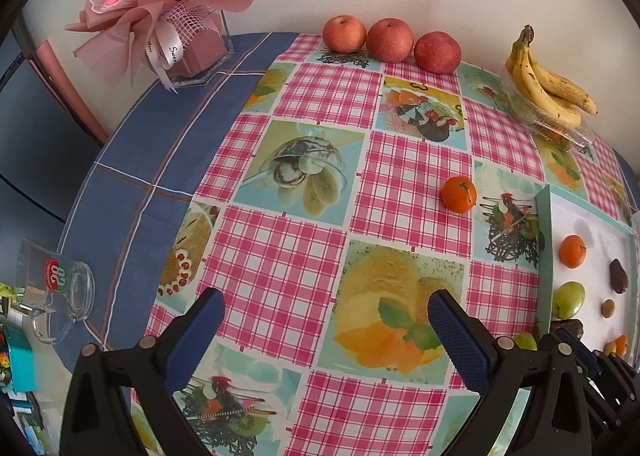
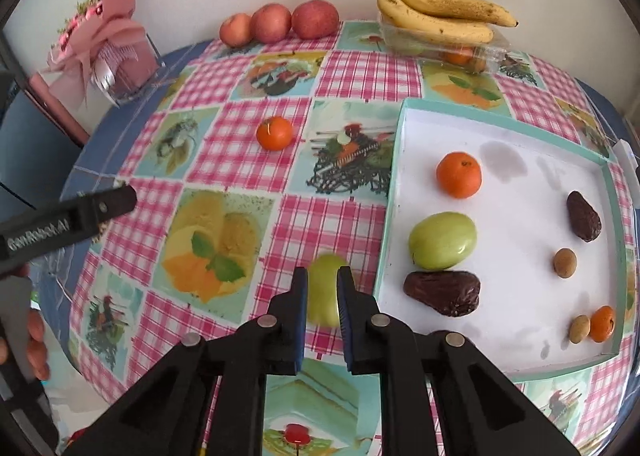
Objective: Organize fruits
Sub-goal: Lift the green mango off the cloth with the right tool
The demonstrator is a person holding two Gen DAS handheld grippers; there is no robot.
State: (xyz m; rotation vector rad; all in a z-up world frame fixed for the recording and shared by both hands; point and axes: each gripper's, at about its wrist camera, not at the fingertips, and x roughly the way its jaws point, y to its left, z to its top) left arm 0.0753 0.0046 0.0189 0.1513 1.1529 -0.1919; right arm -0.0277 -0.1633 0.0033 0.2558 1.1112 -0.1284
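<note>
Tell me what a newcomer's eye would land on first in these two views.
Probably the right gripper, shut on a green fruit just left of the white tray. Next, the loud pink-checked tablecloth with a lone orange on it, and the three red apples lined up against the back wall beside the bananas. The left gripper hangs open and empty.

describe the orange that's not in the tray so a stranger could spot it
Start at the white tray with turquoise walls on the checked tablecloth. Look left of its far corner: a lone tangerine sits on a pink check. Unlike the other tangerine, it lies outside the tray.
</note>
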